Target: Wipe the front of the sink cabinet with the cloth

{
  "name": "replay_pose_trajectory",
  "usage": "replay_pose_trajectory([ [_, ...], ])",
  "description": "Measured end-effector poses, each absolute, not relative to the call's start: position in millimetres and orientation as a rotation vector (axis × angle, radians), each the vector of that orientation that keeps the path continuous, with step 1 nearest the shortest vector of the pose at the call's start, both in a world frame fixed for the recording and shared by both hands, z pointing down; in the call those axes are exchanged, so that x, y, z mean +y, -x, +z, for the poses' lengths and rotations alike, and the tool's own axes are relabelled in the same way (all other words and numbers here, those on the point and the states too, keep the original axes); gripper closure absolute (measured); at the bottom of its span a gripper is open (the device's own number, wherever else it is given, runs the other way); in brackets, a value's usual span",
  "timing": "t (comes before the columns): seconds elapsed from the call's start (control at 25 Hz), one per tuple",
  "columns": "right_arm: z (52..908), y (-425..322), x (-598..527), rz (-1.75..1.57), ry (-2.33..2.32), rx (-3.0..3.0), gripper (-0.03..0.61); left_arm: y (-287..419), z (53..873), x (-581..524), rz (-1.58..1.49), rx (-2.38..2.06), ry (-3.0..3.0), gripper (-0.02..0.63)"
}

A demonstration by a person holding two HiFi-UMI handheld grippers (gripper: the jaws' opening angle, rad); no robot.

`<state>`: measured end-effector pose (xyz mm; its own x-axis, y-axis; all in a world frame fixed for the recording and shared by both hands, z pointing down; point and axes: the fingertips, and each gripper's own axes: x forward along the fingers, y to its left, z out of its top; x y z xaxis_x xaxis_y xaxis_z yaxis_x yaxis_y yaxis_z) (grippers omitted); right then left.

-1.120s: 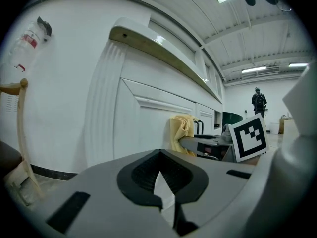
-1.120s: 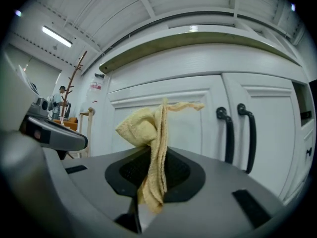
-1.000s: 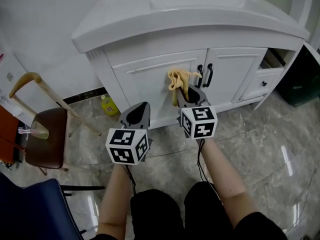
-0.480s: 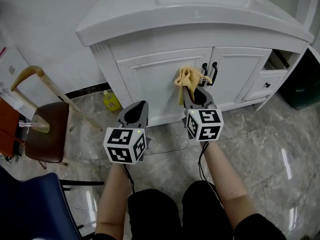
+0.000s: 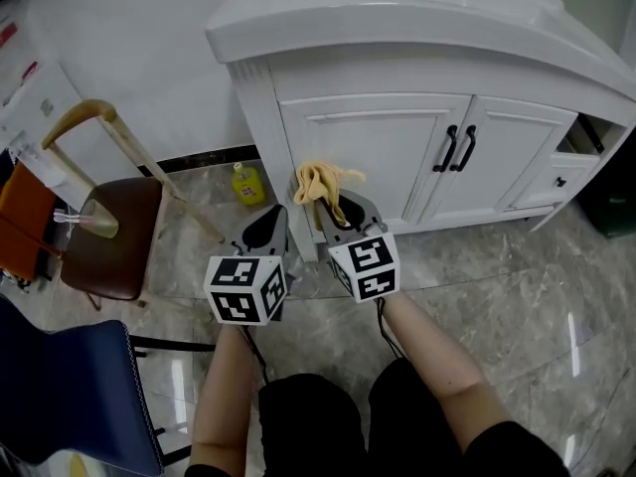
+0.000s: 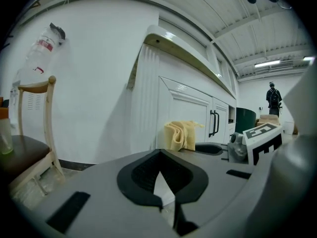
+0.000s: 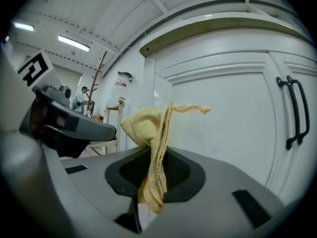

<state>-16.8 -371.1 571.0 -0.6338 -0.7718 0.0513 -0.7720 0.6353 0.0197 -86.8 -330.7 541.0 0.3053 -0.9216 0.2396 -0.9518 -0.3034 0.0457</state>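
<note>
So, the yellow cloth [image 5: 320,181] is bunched up and pinched in the right gripper [image 5: 335,205], whose jaws are closed on its lower part while the rest sticks up past the tips. The cloth sits low at the left front corner of the white sink cabinet [image 5: 397,157], by the left door. I can't tell if it touches the panel. The left gripper [image 5: 266,229] hangs just beside the right one, jaws together, nothing between them. The black door handles [image 5: 457,149] are well off to the right. A yellow bottle [image 5: 246,185] stands on the marble floor [image 5: 556,296] by the cabinet's left side. A wooden chair [image 5: 109,237] is further left.
</note>
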Motion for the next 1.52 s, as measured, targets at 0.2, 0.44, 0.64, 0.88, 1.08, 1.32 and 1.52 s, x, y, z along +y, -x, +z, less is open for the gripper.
replay_pose_trajectory([
  [0.2,588,37,-380,0.003,-1.327,-2.755,0.5,98,551,-329,0.263,-1.742,-2.362,0.6],
  [0.44,596,10,-391,0.038,-1.416,-2.717,0.5,94,556,-334,0.271,-1.727,-2.372,0.6],
  [0.64,602,-38,-403,0.097,-1.542,-2.664,0.5,81,563,-345,0.256,-1.697,-2.377,0.6],
  [0.88,608,-99,-411,0.14,-1.696,-2.583,0.5,39,574,-357,0.28,-1.601,-2.44,0.6],
  [1.08,611,-152,-416,0.175,-1.834,-2.492,0.5,7,578,-363,0.28,-1.527,-2.489,0.6],
  [1.32,608,-180,-418,0.186,-1.893,-2.453,0.5,-4,578,-361,0.279,-1.5,-2.512,0.6],
  [1.52,612,-151,-405,0.202,-1.827,-2.511,0.5,18,582,-353,0.309,-1.569,-2.489,0.6],
])
